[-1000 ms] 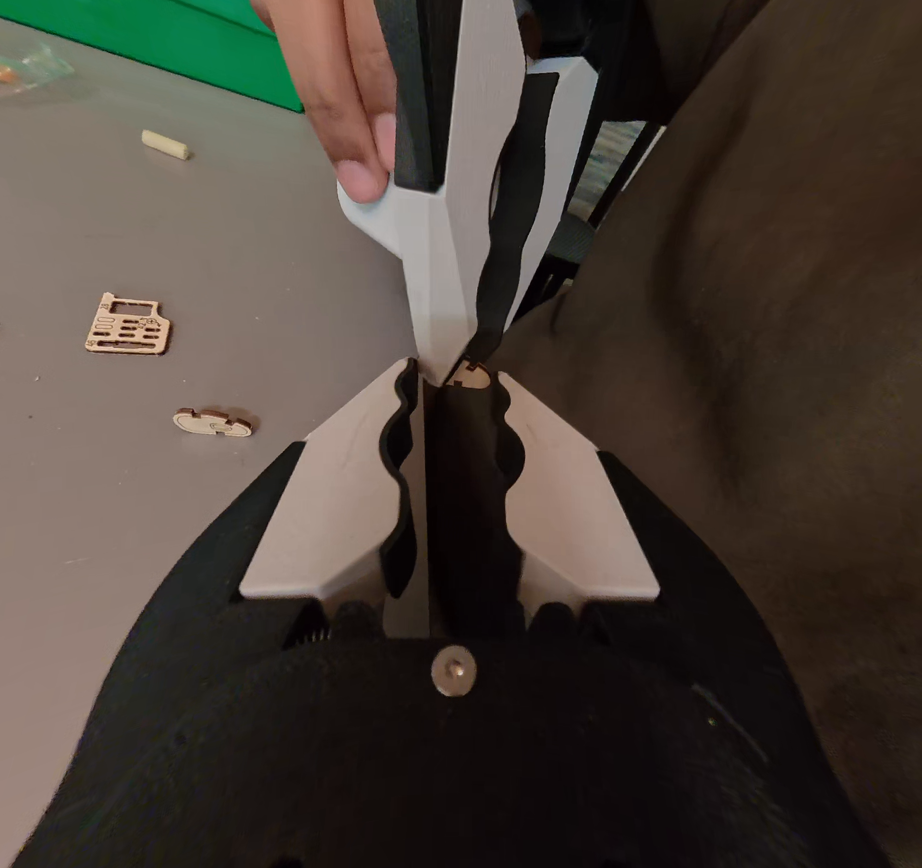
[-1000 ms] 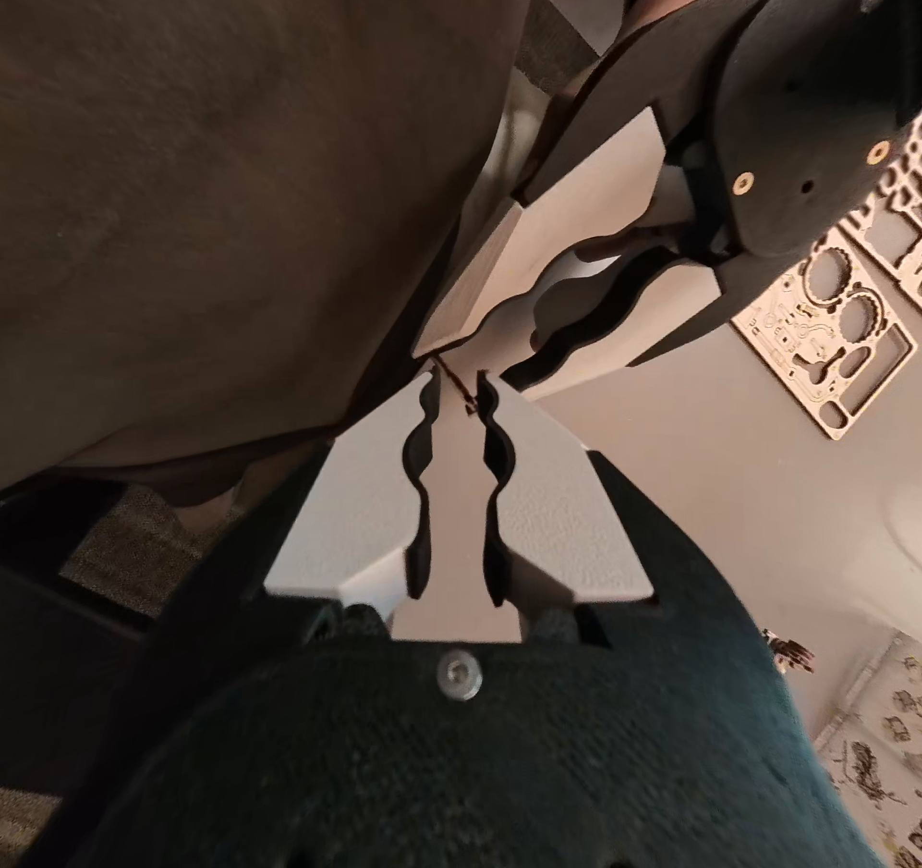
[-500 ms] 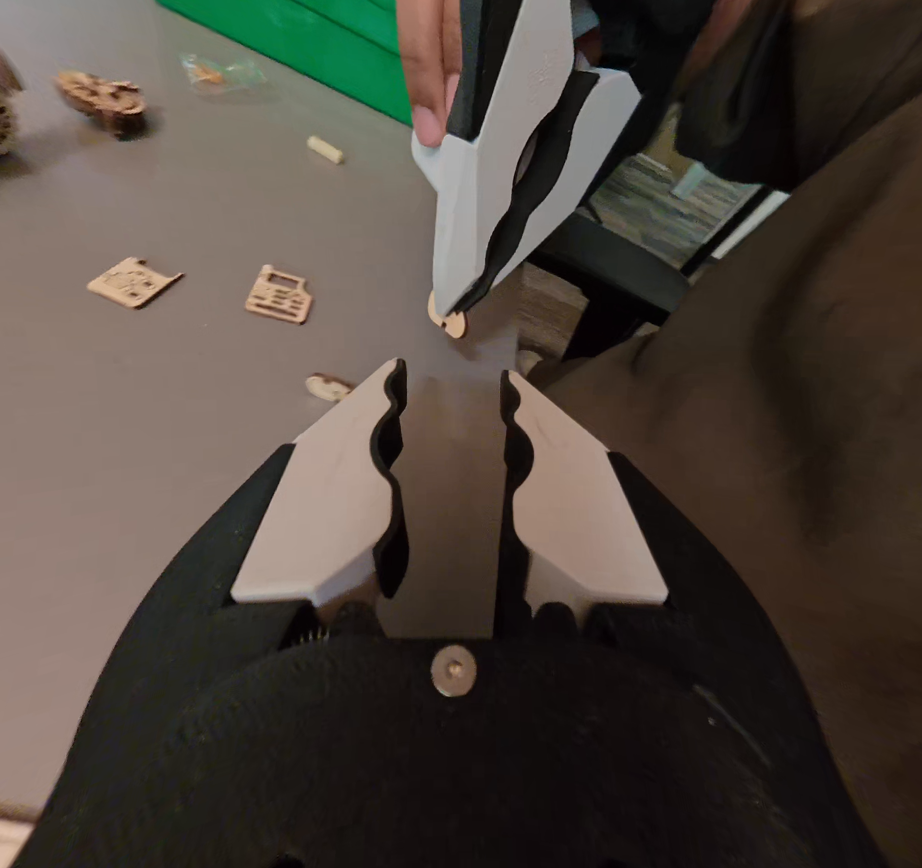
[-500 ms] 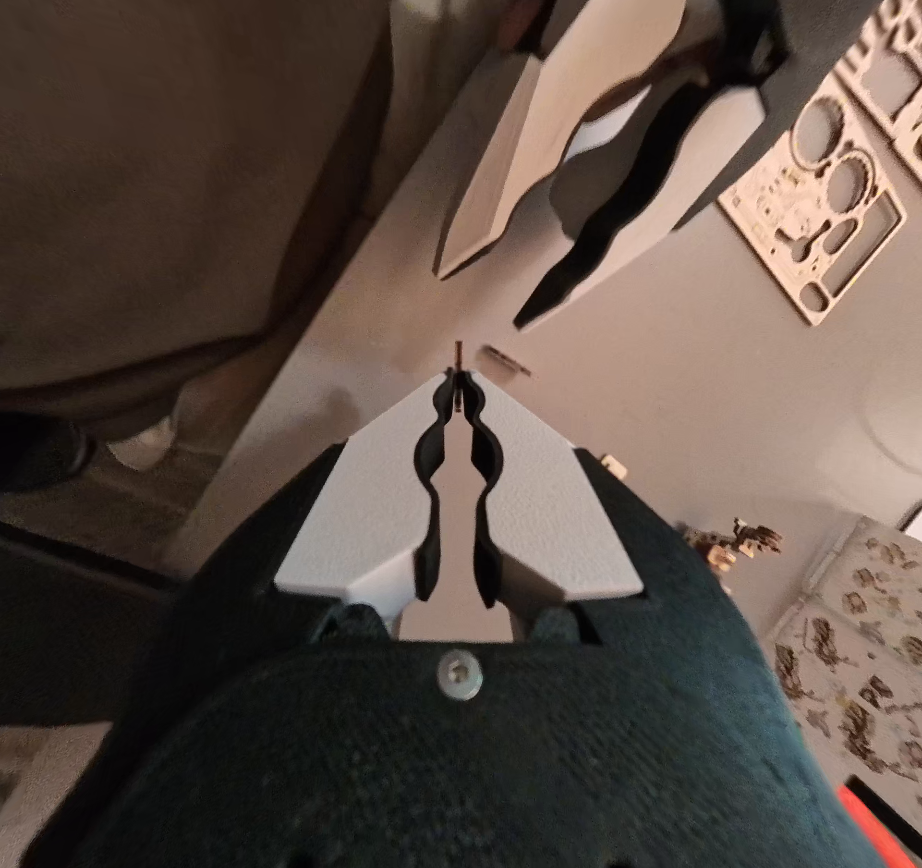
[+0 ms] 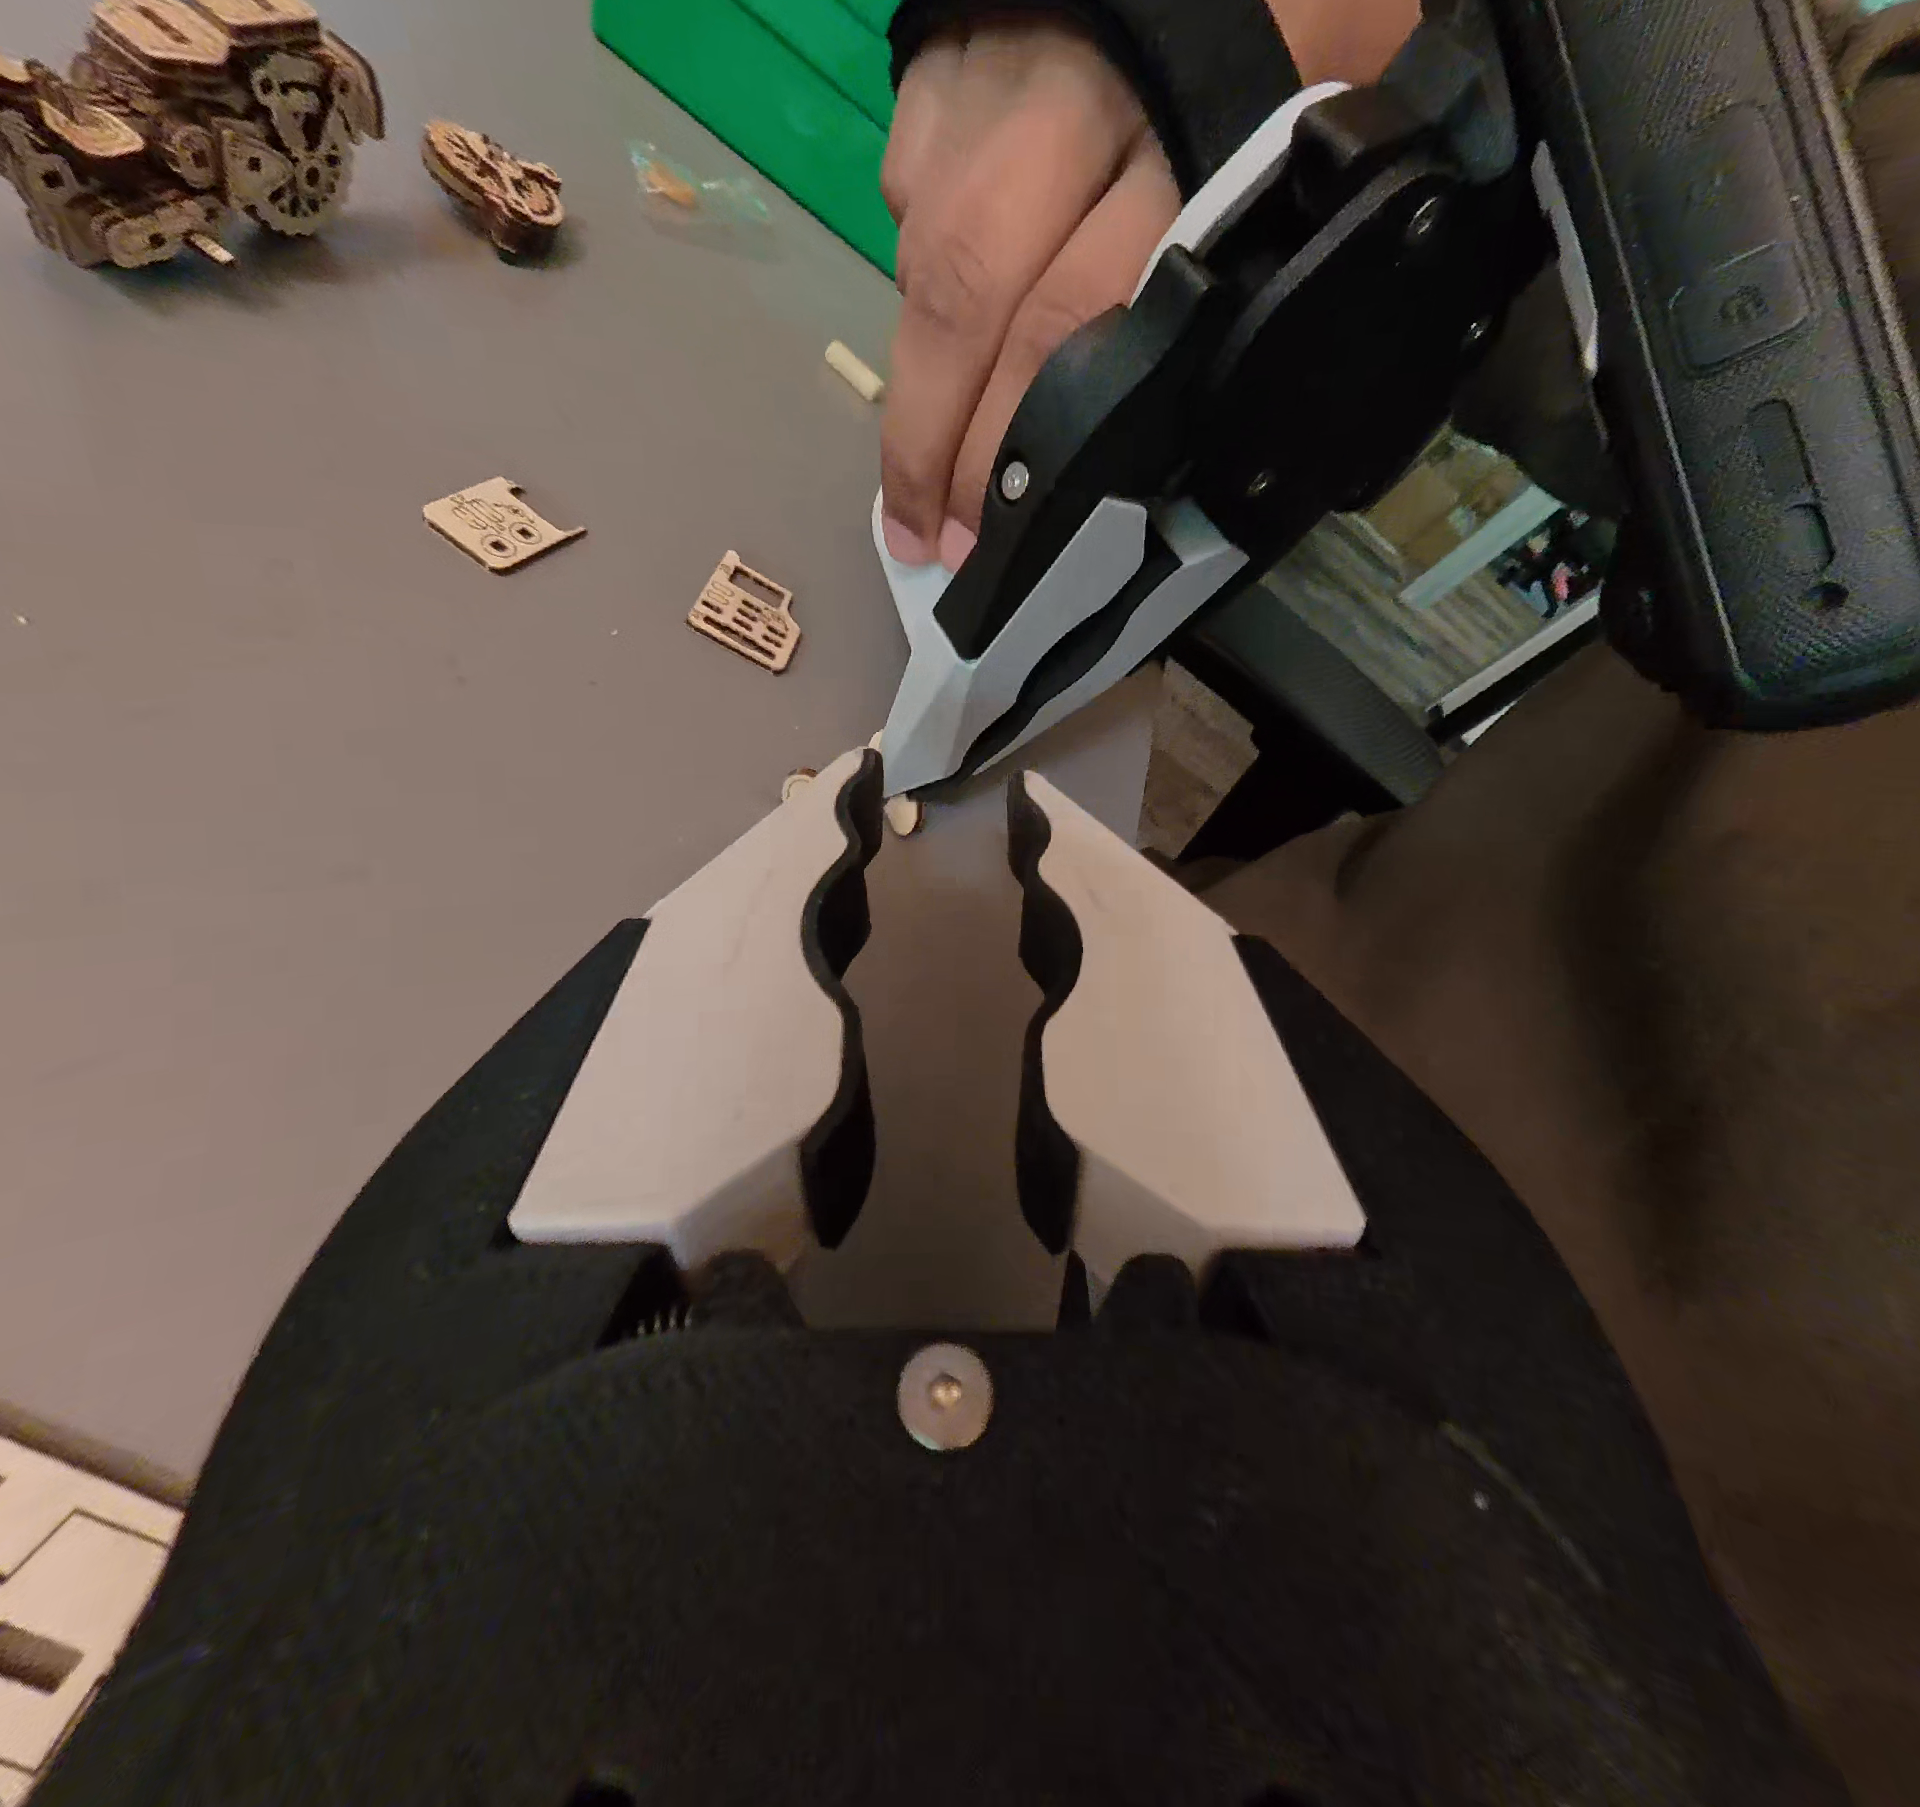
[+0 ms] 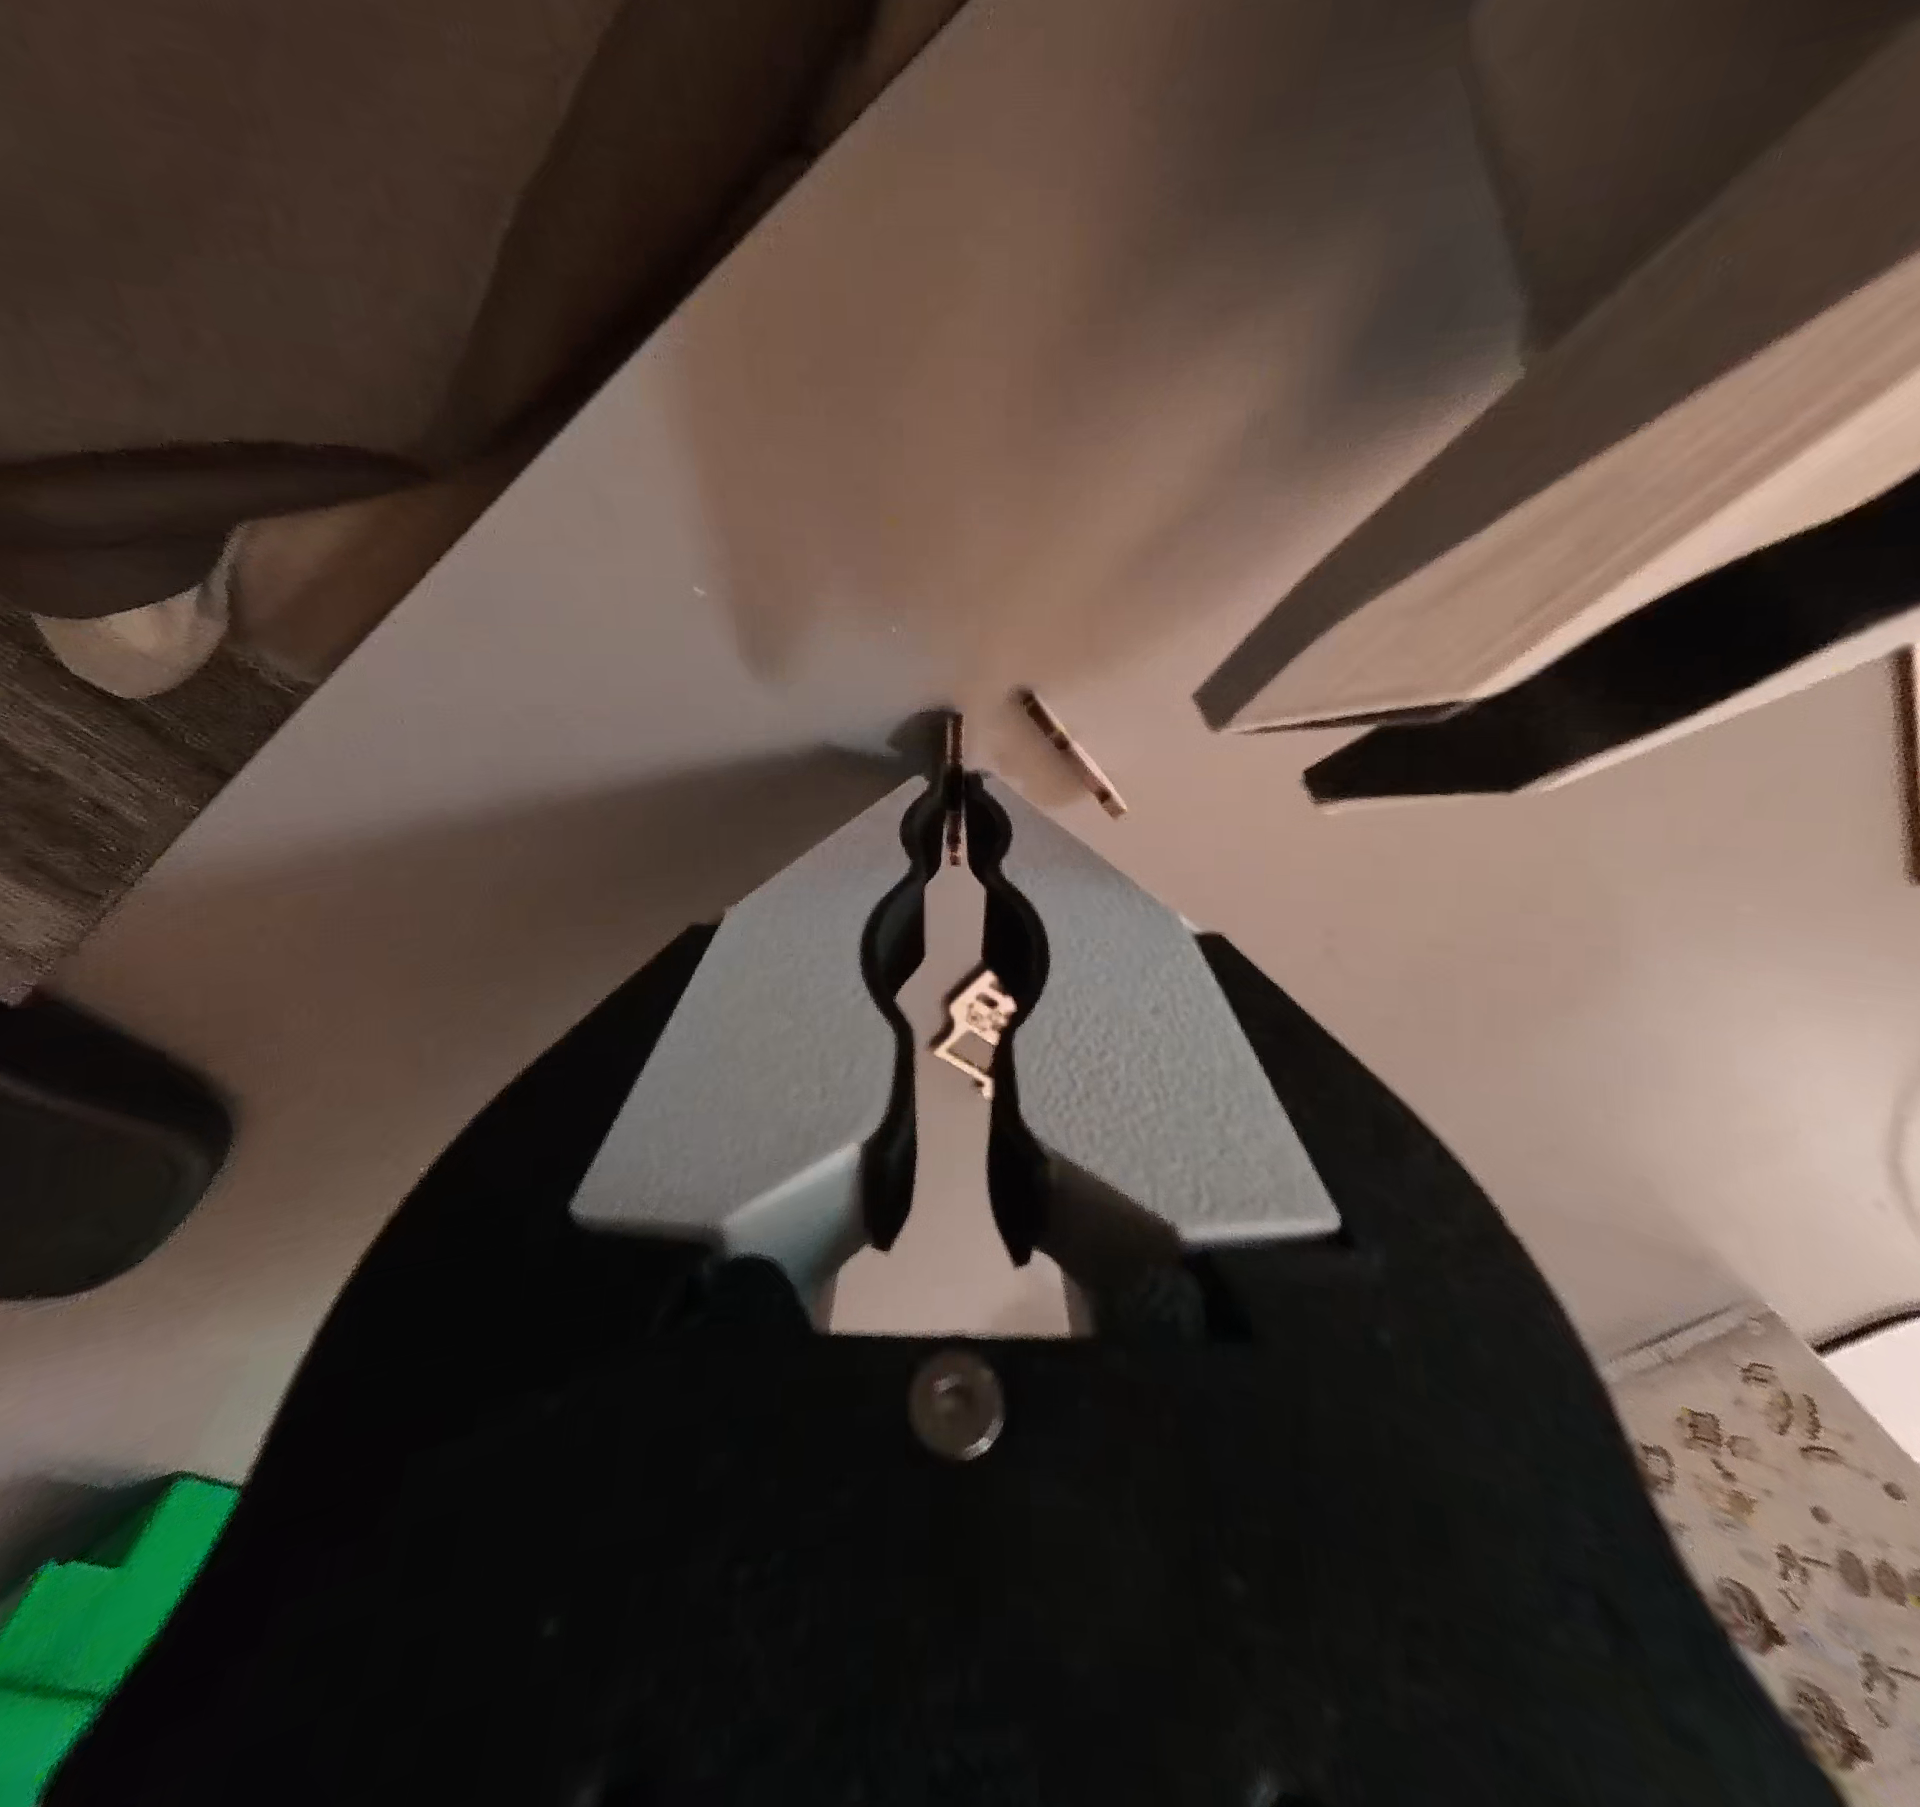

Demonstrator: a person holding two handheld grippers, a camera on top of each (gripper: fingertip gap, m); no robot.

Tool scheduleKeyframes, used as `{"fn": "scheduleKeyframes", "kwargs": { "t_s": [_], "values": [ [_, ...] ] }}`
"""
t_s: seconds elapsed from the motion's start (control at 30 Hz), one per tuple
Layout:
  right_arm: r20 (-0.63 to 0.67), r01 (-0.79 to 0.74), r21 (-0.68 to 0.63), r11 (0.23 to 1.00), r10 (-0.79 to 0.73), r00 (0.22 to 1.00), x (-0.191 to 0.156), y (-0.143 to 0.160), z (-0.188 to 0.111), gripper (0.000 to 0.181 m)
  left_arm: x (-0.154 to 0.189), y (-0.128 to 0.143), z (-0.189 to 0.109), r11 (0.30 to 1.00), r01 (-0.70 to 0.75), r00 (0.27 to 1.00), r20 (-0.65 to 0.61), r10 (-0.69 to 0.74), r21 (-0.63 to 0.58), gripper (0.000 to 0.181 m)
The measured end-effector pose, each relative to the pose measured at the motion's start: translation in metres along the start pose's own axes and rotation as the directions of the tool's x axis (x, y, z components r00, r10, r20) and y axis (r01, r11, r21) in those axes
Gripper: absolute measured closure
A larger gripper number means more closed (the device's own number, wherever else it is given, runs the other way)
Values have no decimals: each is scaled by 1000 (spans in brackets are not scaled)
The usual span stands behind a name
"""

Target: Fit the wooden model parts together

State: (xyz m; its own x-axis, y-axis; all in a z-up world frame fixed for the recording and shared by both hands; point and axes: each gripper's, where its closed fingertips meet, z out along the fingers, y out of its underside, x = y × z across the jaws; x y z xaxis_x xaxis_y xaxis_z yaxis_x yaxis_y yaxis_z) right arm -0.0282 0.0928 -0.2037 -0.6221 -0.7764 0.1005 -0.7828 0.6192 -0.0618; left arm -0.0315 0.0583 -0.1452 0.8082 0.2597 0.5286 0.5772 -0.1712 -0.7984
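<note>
My right gripper [image 6: 953,783] is shut on a thin pale wooden piece [image 6: 952,801], seen edge-on, with its tip down at the grey table [image 6: 582,822]. In the left wrist view the right gripper [image 5: 920,791] reaches in from the upper right, with the small piece [image 5: 902,815] at its tip. My left gripper [image 5: 940,799] is open and empty, its tips on either side of that piece. A second small piece [image 6: 1070,755] lies flat on the table just beside it. It is partly hidden behind my left finger [image 5: 798,783].
Two flat wooden parts [image 5: 502,523] [image 5: 744,611] lie on the table [image 5: 312,822]. A built wooden model [image 5: 177,116], a smaller assembly [image 5: 494,183], a green box [image 5: 769,22] and a peg [image 5: 854,370] stand farther off. The table edge and a person's dark clothing [image 5: 1558,1030] are on the right. Left tips to right tips: about 7 cm. Left tips and right tips are each some 20 cm from the built wooden model [image 5: 177,116].
The right gripper closed on the small piece. Both grippers swung from in front of the person's clothing out over the table, and the right one came down to the surface between my left fingers.
</note>
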Motion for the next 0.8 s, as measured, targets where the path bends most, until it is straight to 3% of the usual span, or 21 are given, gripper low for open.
{"fn": "scheduleKeyframes", "kwargs": {
  "t_s": [0.43,0.8],
  "values": [
    [-33,-95,55,994,97,995,3,5,-4,173,-2,-6,-3,998,56,998,-27,-55,39,161],
    [-67,-82,37,996,85,994,2,9,-4,180,-5,-4,-2,998,56,998,-18,-55,31,161]
  ]
}}
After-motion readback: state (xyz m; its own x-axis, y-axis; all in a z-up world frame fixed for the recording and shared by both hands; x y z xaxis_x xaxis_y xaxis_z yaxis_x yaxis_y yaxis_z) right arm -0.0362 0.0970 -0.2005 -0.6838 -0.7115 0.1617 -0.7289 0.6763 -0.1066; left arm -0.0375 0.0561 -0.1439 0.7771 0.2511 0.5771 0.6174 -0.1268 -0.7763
